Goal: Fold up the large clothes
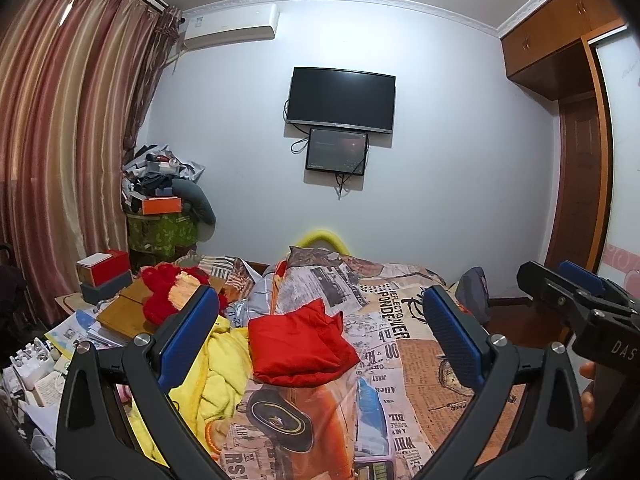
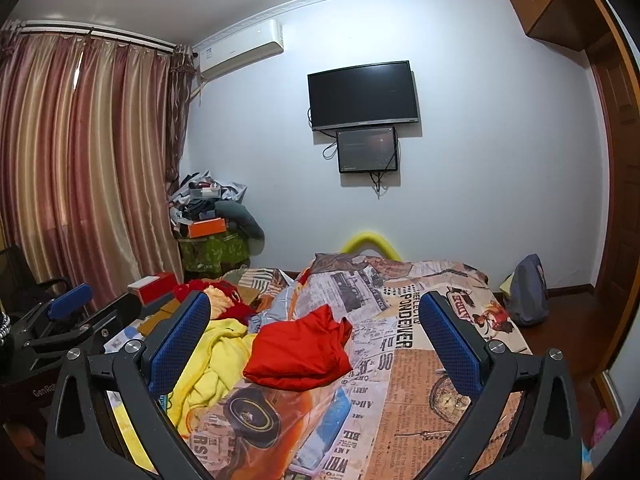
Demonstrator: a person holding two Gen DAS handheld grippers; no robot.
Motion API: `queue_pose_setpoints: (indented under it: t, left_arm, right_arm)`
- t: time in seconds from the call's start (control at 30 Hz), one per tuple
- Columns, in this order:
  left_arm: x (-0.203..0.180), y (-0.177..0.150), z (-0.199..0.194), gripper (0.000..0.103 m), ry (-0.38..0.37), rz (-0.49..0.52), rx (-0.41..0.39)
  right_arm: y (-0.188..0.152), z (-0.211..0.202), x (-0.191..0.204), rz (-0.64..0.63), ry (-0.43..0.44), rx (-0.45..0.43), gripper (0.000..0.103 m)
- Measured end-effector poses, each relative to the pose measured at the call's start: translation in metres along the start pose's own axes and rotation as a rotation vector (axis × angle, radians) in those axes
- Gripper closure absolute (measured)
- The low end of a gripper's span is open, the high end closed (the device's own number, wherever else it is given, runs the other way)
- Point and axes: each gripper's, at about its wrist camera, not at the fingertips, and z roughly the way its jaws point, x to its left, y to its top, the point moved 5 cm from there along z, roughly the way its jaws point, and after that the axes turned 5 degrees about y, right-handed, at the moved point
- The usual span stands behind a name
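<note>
1. left gripper (image 1: 320,340): jaws spread wide, nothing between them, held above the bed (image 1: 440,380).
2. right gripper (image 2: 316,344): jaws equally wide, empty, beside the left one.
3. red garment (image 1: 300,344): crumpled heap on the newspaper-print bedcover (image 2: 420,380), straight ahead of both tools, centred between the fingers and apart from them.
4. yellow garment (image 1: 216,368): bunched just left of the red one, partly behind the left finger.
5. handling guess: red cloth looks thin, light and limp; may slide on itself.
6. hold guess: pinch an outer hem or corner, one tool each side, then lift to spread it.
</note>
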Motion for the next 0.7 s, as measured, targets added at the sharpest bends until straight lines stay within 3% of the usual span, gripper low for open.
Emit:
queue_pose_setpoints:
  t: [0.7]
  left_arm:
    - [-0.0017, -0.0071, 0.0043, 0.000, -0.030, 0.008, 0.029]
  right_arm:
    - [-0.0022, 0.0038, 0.0012, 0.002, -0.010, 0.008, 0.000]
